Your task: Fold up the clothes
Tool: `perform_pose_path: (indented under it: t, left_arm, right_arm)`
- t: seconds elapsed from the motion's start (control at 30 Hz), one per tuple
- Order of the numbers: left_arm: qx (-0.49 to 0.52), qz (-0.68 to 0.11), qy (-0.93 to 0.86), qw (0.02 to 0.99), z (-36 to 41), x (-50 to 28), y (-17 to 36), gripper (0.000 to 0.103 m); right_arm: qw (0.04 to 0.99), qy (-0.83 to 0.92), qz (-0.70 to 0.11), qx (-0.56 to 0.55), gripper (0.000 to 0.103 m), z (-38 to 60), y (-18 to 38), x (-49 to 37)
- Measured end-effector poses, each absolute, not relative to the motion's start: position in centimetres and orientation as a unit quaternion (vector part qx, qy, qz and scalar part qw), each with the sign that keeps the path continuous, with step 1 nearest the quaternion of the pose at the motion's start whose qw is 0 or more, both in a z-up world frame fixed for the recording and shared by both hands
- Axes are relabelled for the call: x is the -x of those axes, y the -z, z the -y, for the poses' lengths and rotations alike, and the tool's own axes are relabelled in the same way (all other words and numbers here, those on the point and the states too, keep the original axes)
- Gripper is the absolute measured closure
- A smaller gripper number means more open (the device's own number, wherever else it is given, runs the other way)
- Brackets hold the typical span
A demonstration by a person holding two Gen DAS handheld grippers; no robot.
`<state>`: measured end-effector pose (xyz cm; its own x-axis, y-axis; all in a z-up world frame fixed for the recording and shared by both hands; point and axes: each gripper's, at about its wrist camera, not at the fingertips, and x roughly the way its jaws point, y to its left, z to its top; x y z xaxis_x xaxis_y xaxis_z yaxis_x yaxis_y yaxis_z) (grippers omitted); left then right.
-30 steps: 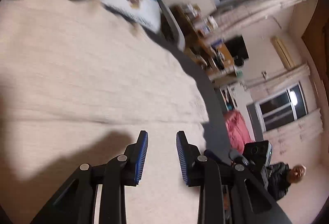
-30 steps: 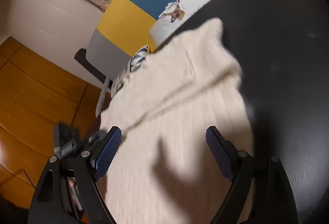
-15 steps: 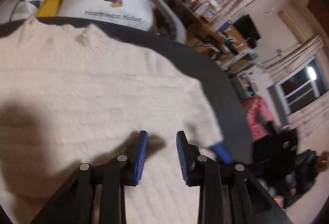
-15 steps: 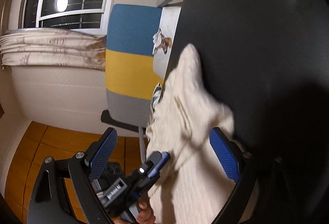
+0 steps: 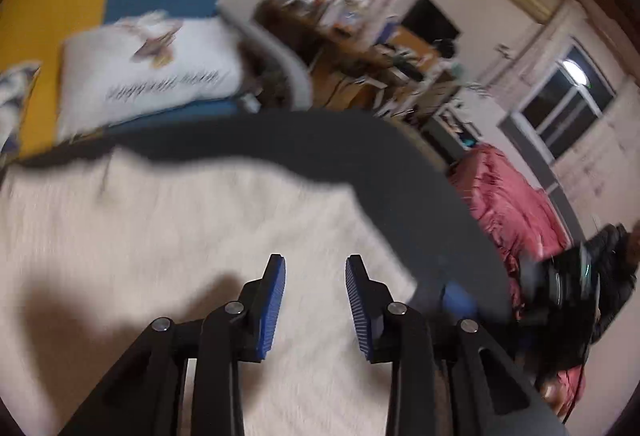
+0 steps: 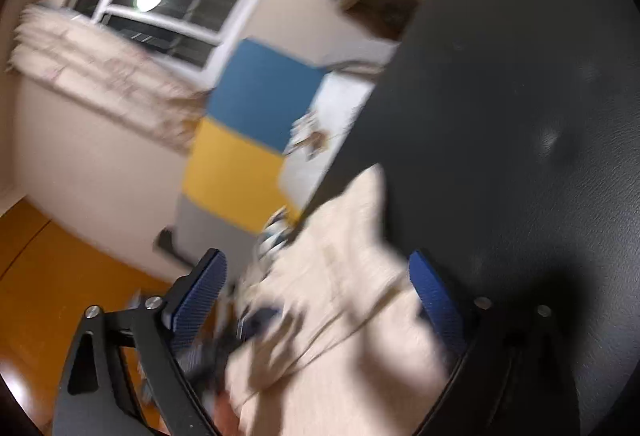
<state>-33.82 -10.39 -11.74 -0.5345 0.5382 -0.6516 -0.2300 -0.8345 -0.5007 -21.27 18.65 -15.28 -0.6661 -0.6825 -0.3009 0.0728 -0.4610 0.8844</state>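
Nearest the left wrist camera, the left gripper [image 5: 315,296] hangs just over the cream knitted garment [image 5: 160,244], its jaws a narrow gap apart with nothing between them. The right gripper [image 6: 316,300] has its jaws spread wide, and a bunched part of the same garment [image 6: 340,316] lies in the gap; blur hides whether either pad touches the cloth, but nothing is pinched.

The garment lies across the near part of the round black desk [image 5: 360,156], one edge reaching toward the desk's left rim in the right wrist view, the far half of the desk bare. How many layers it lies in cannot be told from these blurred pictures.

As a judgement, doing the fold well means taking the knit at an edge or corner, not mid-panel, closing on all layers there, and carrying both sides level so the loose weave does not stretch or drag over the rim.

Beyond the desk stands a cushion [image 5: 152,76] against the blue-and-yellow panel [image 6: 248,132].
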Motion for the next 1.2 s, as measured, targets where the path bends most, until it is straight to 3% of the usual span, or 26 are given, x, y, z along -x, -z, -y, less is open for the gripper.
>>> perform_pose_path:
  t: [0.23,0.7,0.87,1.2]
  left_arm:
    - [0.506,0.196,-0.775,0.326,9.4,43.5,14.3,0.068]
    - [0.592,0.141,-0.660,0.440,6.2,48.9,18.0,0.068]
    - [0.592,0.084,-0.686,0.414,5.7,49.5,17.9,0.068]
    - [0.595,0.066,-0.665,0.447,4.6,48.9,18.1,0.071]
  right_arm:
    - [0.279,0.805,0.338,-0.400,0.006,-13.4,15.8,20.8]
    - [0.286,0.805,0.344,-0.389,0.006,-13.3,16.2,22.9]
    - [0.273,0.820,0.331,-0.380,0.006,-13.7,16.3,22.8]
    - [0.264,0.828,0.325,-0.372,0.006,-14.0,16.3,22.2]
